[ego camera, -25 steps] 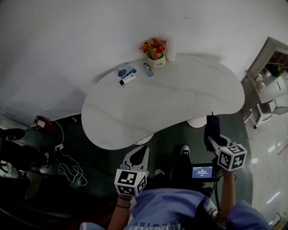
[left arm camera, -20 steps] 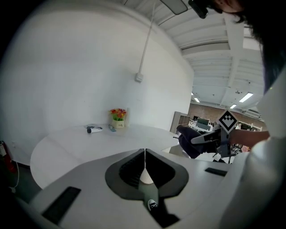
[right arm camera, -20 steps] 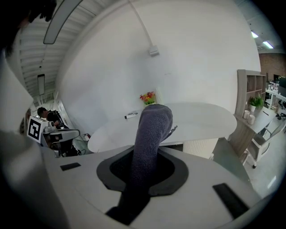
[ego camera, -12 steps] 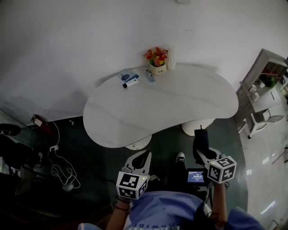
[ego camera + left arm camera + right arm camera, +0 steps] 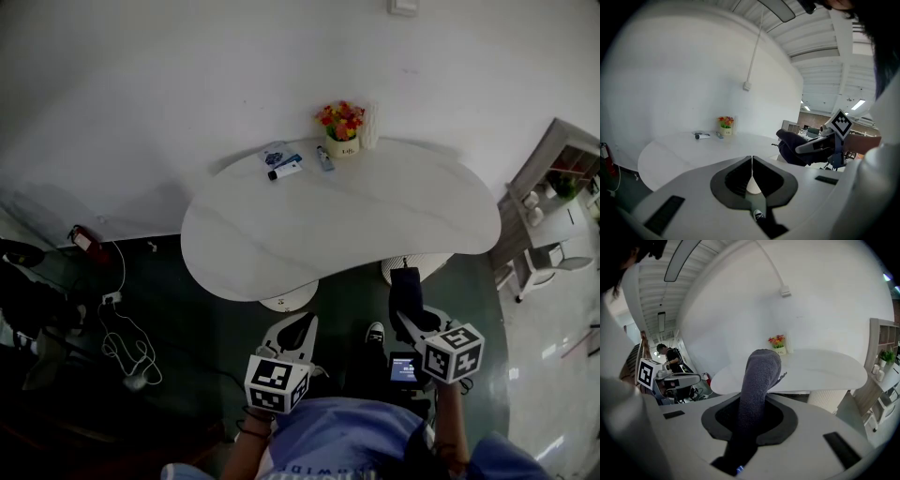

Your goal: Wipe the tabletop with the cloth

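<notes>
Dark grey knitted cloth [image 5: 759,376] stands up out of the right gripper [image 5: 409,311], whose jaws pinch its lower end. It is held in the air just before the front edge of the white counter [image 5: 356,220] and does not touch it. The left gripper [image 5: 298,330] has its jaws pressed together on nothing and hangs low, also apart from the counter.

I see two main risks. First, the jaws seem to hold only one end of the cloth, so hard rubbing on the smooth top could pull it out. The free end is also bunched, so it may wipe only a narrow strip.

Second, the far edge near the wall is crowded. There is a flower pot [image 5: 342,141], a small bottle [image 5: 324,157], what is probably a tube [image 5: 285,170], though it is small in the head view, and a packet [image 5: 275,154]. A long stroke could tip the pot or push the light things off the counter.
</notes>
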Motion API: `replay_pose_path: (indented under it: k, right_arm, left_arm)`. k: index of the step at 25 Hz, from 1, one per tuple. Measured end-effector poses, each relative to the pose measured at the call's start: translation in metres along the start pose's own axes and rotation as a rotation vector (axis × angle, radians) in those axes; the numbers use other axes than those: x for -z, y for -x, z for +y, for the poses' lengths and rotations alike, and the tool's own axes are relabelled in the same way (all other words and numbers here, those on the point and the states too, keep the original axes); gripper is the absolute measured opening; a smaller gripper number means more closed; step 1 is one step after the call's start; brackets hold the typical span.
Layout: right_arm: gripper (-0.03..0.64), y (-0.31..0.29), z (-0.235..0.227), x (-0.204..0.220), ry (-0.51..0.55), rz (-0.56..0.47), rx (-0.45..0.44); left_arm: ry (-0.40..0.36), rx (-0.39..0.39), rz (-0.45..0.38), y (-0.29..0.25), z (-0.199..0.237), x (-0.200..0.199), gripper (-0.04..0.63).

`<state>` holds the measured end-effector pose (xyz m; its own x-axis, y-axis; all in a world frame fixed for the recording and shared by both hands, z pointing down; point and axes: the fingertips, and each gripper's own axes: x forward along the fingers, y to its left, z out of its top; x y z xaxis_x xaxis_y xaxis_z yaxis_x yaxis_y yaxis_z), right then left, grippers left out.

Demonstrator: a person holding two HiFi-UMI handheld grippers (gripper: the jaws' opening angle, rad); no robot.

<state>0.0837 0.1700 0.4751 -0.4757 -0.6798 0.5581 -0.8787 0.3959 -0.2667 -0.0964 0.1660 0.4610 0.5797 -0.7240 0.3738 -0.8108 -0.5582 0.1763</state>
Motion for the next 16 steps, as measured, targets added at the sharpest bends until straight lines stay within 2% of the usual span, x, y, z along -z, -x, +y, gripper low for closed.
replay_pose_path:
  k: [6,16]
  right_arm:
    - [0.072,0.002,0.004,-0.001,0.021,0.008,-0.011]
    - [0.072,0.008,-0.016,0.003,0.009,0.016,0.008]
  left_arm:
    - [0.008,0.001,0.0,-0.001,-0.005,0.002,0.017]
    - [0.004,0.015,0.015,-0.015,-0.017,0.006,0.017]
